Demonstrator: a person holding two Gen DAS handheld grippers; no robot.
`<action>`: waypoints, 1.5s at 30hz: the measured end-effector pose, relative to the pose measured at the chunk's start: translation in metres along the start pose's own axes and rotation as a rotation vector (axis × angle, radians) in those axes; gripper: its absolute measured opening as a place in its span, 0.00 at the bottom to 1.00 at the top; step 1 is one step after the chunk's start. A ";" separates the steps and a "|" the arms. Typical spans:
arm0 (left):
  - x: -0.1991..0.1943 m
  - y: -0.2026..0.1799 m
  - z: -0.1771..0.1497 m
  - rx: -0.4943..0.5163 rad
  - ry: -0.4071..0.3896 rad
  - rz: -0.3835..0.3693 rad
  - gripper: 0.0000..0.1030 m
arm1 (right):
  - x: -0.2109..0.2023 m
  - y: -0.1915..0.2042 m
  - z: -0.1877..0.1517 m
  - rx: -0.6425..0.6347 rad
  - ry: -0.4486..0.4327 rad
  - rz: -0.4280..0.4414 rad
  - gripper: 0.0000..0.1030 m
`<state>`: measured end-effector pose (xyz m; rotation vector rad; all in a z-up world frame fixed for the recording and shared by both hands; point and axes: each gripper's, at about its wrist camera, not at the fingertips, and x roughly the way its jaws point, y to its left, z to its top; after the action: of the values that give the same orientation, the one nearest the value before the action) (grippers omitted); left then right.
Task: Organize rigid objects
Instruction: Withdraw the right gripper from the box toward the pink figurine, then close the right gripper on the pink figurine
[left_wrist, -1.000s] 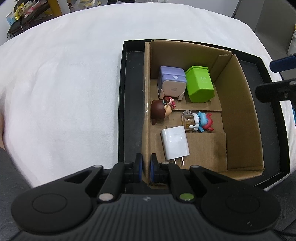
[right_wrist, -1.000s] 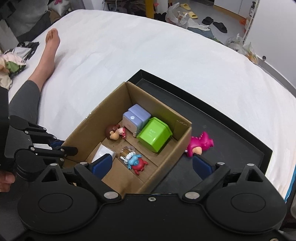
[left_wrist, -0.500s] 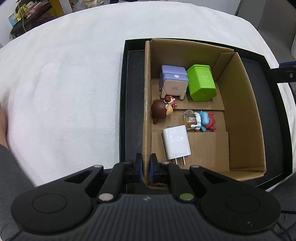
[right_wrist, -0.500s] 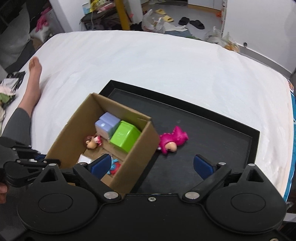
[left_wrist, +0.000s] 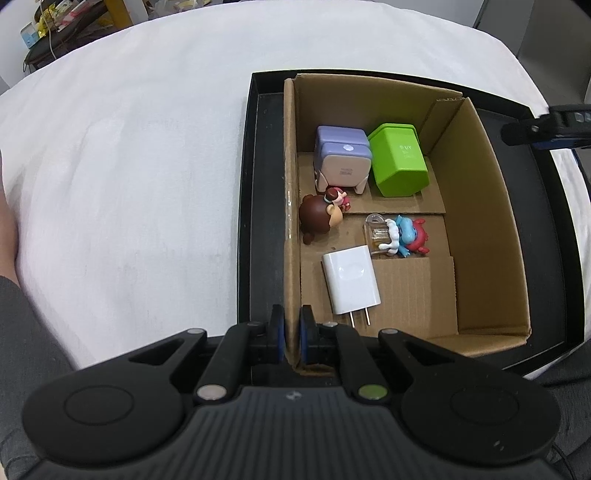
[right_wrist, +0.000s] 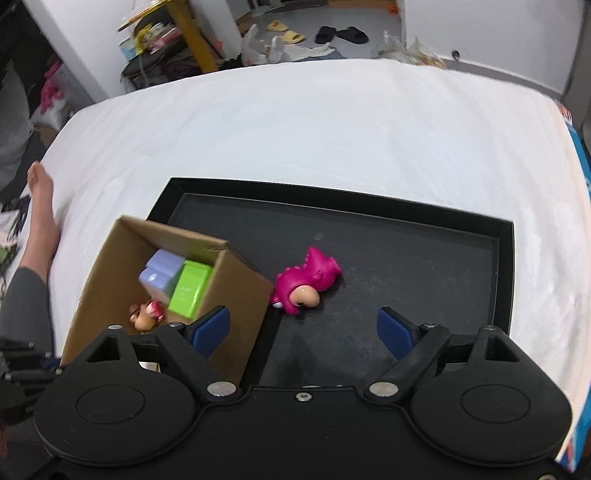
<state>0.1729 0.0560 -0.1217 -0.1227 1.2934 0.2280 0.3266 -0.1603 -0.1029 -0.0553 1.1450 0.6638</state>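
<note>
Compared with a second ago, the right wrist view has swung rightward: the box (right_wrist: 162, 291) now sits at the lower left and the pink dinosaur (right_wrist: 306, 282) lies near the centre, closer to the blue pads. The left wrist view is almost unchanged.

On the left, a white sheet (left_wrist: 129, 166) covers a soft, rounded bed. The left gripper (left_wrist: 291, 334) is clamped on the box's near left wall, thin corrugated cardboard pinched between its blue pads. The box stands in a shallow black tray (left_wrist: 260, 206) with a raised rim. Inside it, from the left, lie a brown-haired figurine (left_wrist: 319, 218), a lilac rounded case (left_wrist: 341, 162), a smooth white charger (left_wrist: 351, 280) with two metal prongs, a glossy green cube (left_wrist: 399, 164) and a small blue and red figure (left_wrist: 404, 236) beside a clear plastic piece.

To the right, the glossy plastic dinosaur lies on its side on the tray's matte floor, just outside the box's right wall. The right gripper (right_wrist: 303, 326) hovers near it, jaws wide but closing, nothing between them.
</note>
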 end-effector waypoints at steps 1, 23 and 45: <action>0.000 0.000 0.000 0.000 0.000 0.000 0.07 | 0.004 -0.003 0.000 0.015 -0.001 0.003 0.80; 0.003 0.000 0.003 0.024 0.022 -0.003 0.07 | 0.070 -0.029 0.007 0.183 0.040 0.060 0.56; 0.004 0.003 0.002 0.009 0.022 -0.017 0.07 | 0.082 -0.026 0.013 0.269 0.075 0.036 0.37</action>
<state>0.1751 0.0594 -0.1245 -0.1289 1.3147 0.2065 0.3710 -0.1388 -0.1747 0.1703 1.3011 0.5381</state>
